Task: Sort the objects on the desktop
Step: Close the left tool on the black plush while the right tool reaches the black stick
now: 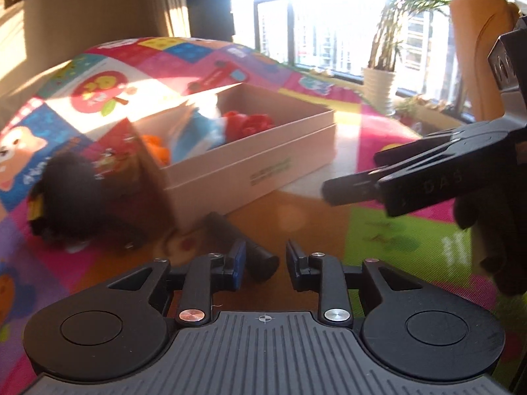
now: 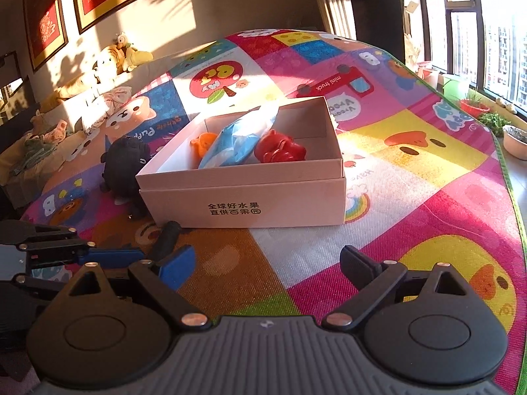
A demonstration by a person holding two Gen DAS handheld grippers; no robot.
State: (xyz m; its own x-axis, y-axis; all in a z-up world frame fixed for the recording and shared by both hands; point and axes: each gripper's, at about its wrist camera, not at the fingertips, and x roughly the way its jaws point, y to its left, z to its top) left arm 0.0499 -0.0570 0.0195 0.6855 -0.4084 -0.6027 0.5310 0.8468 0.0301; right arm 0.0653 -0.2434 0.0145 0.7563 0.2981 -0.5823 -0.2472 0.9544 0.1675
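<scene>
My left gripper (image 1: 265, 256) is shut on a black cylinder (image 1: 237, 240), which points toward the near corner of the box. The pale cardboard box (image 1: 250, 171) stands on the colourful play mat. It holds an orange toy (image 2: 204, 141), a blue packet (image 2: 237, 141) and a red toy (image 2: 280, 151). A black plush toy (image 2: 125, 161) lies against the box's left side. My right gripper (image 2: 266, 263) hangs open and empty over the mat in front of the box. In that view the cylinder (image 2: 168, 237) and the left gripper (image 2: 141, 256) show at the lower left. The right gripper (image 1: 355, 177) reaches in from the right in the left wrist view.
The play mat (image 2: 411, 197) ends at a green edge on the right, beside a window sill with plant pots (image 2: 474, 105). Stuffed animals (image 2: 108, 59) lie on a sofa at the back left. A white potted plant (image 1: 378, 82) stands by the window.
</scene>
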